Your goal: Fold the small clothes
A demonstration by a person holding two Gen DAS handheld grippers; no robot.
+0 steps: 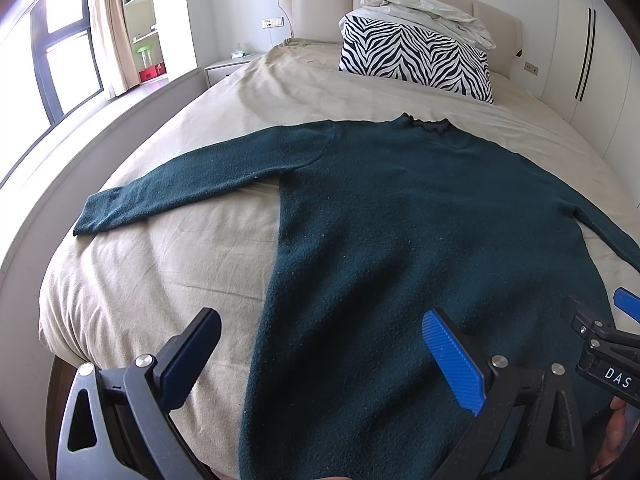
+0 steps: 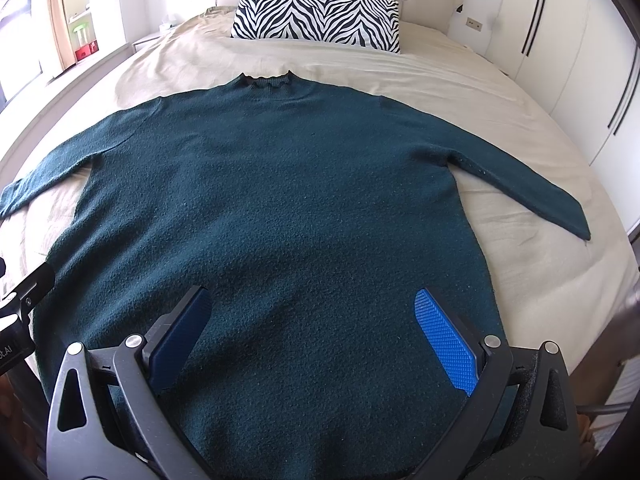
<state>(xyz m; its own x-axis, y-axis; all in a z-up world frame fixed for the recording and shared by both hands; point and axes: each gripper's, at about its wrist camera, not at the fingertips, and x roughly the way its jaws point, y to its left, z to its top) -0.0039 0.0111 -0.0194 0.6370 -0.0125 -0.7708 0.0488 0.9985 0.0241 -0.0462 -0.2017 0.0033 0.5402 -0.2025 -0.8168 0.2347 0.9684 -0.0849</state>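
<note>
Both grippers hang low over the near hem of the sweater [image 2: 264, 200], which lies flat on the bed [image 2: 540, 240] with sleeves spread. The left gripper [image 1: 320, 356] and right gripper [image 2: 316, 336] gape wide, holding nothing. The right gripper's body reads "DAS" in the left view.

Zebra-print pillow [image 2: 318, 12] lies at the bed's head edge, against the beige padded headboard [image 1: 320, 0]. Crumpled white bedding [image 1: 428, 10] rests on it. Beige sheet [image 1: 160, 256] covers the bed. White wardrobe doors [image 2: 576, 64] stand right.
</note>
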